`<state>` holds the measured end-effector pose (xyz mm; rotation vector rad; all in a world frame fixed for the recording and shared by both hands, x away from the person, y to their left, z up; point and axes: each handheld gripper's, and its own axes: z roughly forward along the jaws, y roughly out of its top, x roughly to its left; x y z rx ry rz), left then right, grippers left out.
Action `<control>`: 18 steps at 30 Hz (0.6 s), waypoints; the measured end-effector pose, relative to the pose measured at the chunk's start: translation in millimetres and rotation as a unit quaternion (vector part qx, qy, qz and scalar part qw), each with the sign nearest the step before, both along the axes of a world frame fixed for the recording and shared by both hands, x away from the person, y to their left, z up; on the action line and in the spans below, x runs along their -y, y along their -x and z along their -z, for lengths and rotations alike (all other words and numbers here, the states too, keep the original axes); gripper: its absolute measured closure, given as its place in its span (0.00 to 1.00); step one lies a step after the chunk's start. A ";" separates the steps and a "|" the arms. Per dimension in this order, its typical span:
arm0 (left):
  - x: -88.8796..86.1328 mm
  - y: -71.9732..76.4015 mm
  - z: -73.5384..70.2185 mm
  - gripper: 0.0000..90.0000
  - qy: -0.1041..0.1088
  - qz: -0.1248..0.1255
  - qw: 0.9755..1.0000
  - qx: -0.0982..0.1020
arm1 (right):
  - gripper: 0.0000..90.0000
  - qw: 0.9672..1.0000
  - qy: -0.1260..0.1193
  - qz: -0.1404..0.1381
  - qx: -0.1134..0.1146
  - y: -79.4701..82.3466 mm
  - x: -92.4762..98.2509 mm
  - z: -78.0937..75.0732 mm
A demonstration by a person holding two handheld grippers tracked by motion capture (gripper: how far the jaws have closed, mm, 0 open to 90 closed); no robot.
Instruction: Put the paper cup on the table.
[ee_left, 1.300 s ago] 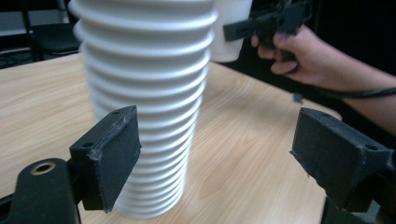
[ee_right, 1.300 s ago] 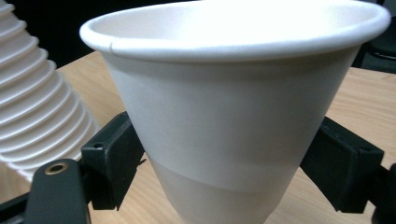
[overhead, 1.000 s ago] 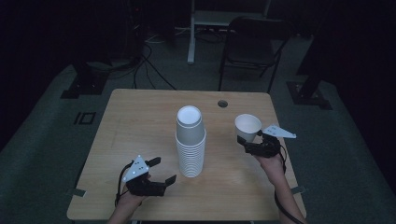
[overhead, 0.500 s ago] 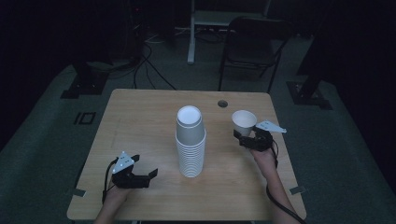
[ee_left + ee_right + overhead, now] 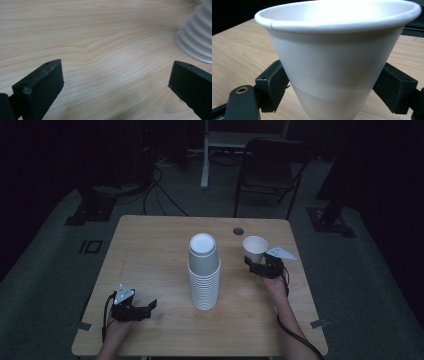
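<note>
A tall stack of white cups [image 5: 204, 275], mouths down, stands at the middle of the wooden table [image 5: 150, 245]; its lower rims [image 5: 197, 40] show at the top right of the left gripper view. A single white cup [image 5: 255, 249] stands upright to the stack's right, and my right gripper [image 5: 255, 265] is shut on its lower half. In the right gripper view the cup [image 5: 334, 50] sits between the two jaws of the right gripper [image 5: 334, 90]. My left gripper [image 5: 150, 307] lies low near the front left, open and with nothing in it [image 5: 116, 82], pointing toward the stack.
A round cable hole [image 5: 238, 230] sits in the table top near the far edge, behind the single cup. A dark chair [image 5: 270, 165] and a desk leg [image 5: 204, 160] stand beyond the table. Bare wood lies left of the stack.
My left gripper has drawn back to the left, away from the stack. My right gripper has carried the single cup a little farther from me and to the left.
</note>
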<state>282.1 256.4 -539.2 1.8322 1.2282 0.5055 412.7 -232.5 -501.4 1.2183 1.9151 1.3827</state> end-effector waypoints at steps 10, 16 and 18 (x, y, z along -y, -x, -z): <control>3.6 -2.7 5.5 0.00 -0.025 -0.022 0.999 -0.014 | 0.20 1.000 0.003 0.002 -0.012 -12.4 -13.6 8.9; 4.7 -6.2 7.0 0.00 -0.038 -0.028 0.998 -0.044 | 0.20 1.000 0.012 0.002 -0.020 -19.4 -21.7 15.6; 7.3 -8.3 8.1 0.00 -0.051 -0.033 0.996 -0.060 | 0.20 1.000 0.011 0.002 -0.028 -22.1 -23.2 18.9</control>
